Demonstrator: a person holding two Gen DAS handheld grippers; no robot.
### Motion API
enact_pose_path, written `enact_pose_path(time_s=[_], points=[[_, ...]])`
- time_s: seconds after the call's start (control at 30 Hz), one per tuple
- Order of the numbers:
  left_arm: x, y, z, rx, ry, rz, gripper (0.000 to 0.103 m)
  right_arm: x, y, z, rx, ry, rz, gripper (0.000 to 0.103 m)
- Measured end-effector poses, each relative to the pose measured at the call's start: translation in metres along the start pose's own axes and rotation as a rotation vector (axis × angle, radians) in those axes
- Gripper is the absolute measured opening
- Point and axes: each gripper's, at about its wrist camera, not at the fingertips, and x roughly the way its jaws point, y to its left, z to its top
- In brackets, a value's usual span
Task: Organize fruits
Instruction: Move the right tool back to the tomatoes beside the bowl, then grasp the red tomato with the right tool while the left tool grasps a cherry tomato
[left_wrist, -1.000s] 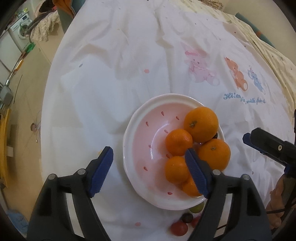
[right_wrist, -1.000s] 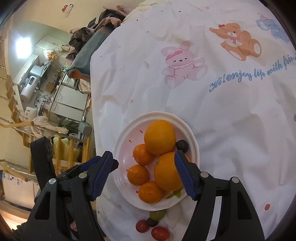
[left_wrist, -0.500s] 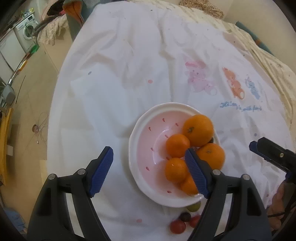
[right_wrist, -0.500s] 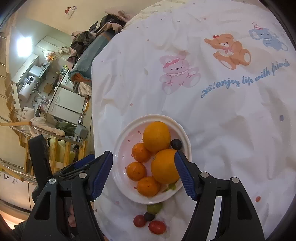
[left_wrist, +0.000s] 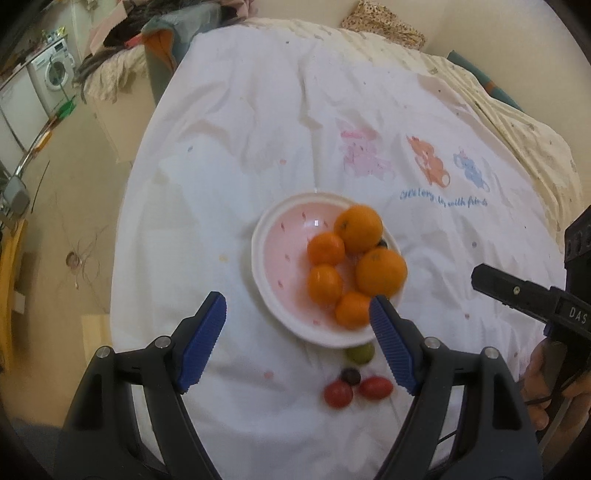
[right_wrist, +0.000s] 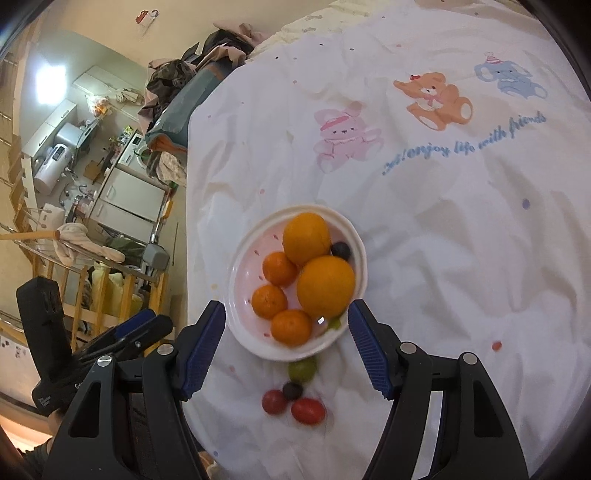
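Observation:
A white and pink bowl (left_wrist: 273, 258) (right_wrist: 243, 273) sits on a white cartoon-print cloth. It holds two large oranges (left_wrist: 359, 228) (right_wrist: 325, 287), three small mandarins (left_wrist: 325, 284) (right_wrist: 269, 296) and a dark grape (right_wrist: 340, 250). On the cloth in front of the bowl lie a green grape (left_wrist: 359, 353) (right_wrist: 302, 370), a dark grape (left_wrist: 350, 376) (right_wrist: 292, 390) and two red cherry tomatoes (left_wrist: 375, 387) (right_wrist: 308, 411). My left gripper (left_wrist: 297, 341) is open and empty, above the bowl's near side. My right gripper (right_wrist: 286, 347) is open and empty, above the bowl's near rim.
The cloth (left_wrist: 280, 122) covers a table whose left edge drops to the floor (left_wrist: 66, 192). Clothes and bedding (left_wrist: 491, 110) lie at the back. The right gripper's body (left_wrist: 532, 302) shows at the right in the left wrist view; the left gripper (right_wrist: 122, 336) shows at the left in the right wrist view.
Both grippers have pulled back and up from the bowl, which looks smaller now. The loose grapes and tomatoes in front of it have come into full view. Jaws stay open.

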Motion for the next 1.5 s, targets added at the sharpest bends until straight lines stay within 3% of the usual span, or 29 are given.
enact_pose_path(time_s=[0.3, 0.8, 0.93, 1.1, 1.23, 1.5], points=[[0.002, -0.008, -0.031, 0.045, 0.004, 0.036, 0.077, -0.014, -0.004, -0.032, 0.033, 0.002, -0.014, 0.072], [0.006, -0.001, -0.039, 0.035, -0.051, 0.062, 0.077, -0.012, -0.020, -0.063, 0.108, 0.026, -0.089, 0.072], [0.003, 0.004, -0.039, 0.012, -0.056, 0.057, 0.077, 0.005, -0.019, -0.068, 0.101, 0.091, -0.103, 0.072], [0.001, 0.007, -0.039, 0.006, -0.059, 0.051, 0.077, 0.044, -0.008, -0.081, 0.033, 0.233, -0.108, 0.071], [0.001, 0.013, -0.039, -0.012, -0.046, 0.038, 0.077, 0.072, 0.000, -0.088, -0.002, 0.311, -0.096, 0.056], [0.004, 0.017, -0.039, -0.031, -0.035, 0.042, 0.077, 0.094, 0.002, -0.093, -0.058, 0.364, -0.165, 0.044]])
